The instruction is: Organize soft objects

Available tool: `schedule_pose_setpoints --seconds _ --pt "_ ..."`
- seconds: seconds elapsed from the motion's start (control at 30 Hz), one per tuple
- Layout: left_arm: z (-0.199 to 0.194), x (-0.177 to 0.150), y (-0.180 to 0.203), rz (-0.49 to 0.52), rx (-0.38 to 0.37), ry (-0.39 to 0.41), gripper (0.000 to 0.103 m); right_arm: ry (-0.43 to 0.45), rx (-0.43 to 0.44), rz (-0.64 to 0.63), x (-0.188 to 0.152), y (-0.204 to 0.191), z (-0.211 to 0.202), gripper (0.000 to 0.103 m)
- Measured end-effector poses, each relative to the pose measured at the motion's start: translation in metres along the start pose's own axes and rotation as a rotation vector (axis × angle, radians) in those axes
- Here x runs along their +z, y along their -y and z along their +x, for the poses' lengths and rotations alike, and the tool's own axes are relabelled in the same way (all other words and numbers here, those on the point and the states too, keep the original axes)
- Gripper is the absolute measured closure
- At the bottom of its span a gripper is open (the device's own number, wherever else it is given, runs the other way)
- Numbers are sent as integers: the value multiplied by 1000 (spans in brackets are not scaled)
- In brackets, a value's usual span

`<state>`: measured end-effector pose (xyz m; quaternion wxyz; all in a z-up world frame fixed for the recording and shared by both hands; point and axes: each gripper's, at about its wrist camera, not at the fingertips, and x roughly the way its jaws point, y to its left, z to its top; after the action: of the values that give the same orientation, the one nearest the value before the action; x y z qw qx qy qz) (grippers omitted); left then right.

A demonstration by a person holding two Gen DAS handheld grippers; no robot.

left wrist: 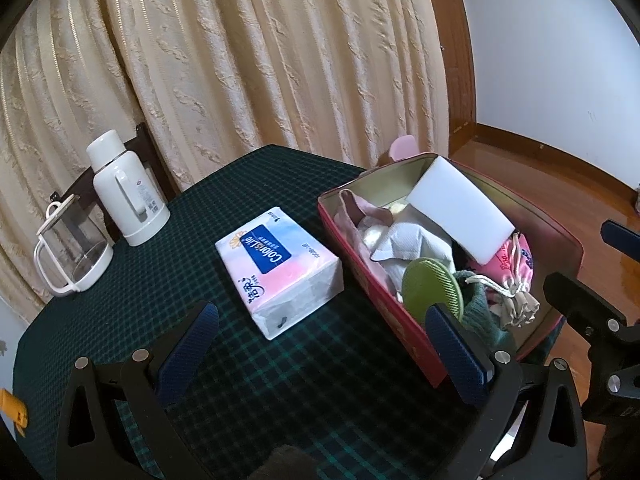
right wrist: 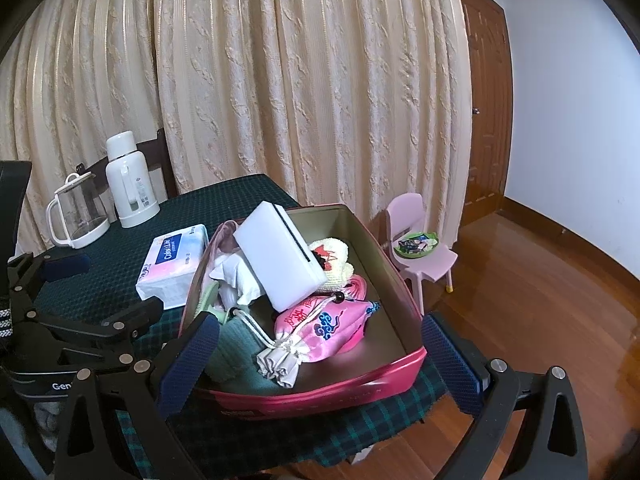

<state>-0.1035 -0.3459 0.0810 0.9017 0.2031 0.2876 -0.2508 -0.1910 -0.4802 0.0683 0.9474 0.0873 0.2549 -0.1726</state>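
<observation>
Lying frame centre, tissue pack (left wrist: 279, 271): light, soft, slippery film; grip across narrow sides. Left gripper (left wrist: 320, 344) and right gripper (right wrist: 320, 354) apart, empty.

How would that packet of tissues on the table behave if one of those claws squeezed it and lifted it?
The tissue pack looks soft: its plastic wrap is creased at the near end, so it would probably dent under the squeeze. It likely weighs little for its bulk. Lying flat on the checked tablecloth, it should slide rather than roll.
</observation>
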Motion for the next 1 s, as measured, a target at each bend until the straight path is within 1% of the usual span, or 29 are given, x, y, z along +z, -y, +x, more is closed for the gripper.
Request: schedule_pose_setpoints --seconds 0.1,0.27,0.47,1.0 --pt "0 1 4 9 -8 -3 0 2 2 10 0 3 -1 0" --pt "1 2 11 39 1 1 0 -6 9 4 -1 3 2 0" --pt "1 5 18 74 30 9 0 -4 9 12 -3 6 1 0" --pt "7 10 24 96 24 6 0 0 11 19 -1 8 4 0"
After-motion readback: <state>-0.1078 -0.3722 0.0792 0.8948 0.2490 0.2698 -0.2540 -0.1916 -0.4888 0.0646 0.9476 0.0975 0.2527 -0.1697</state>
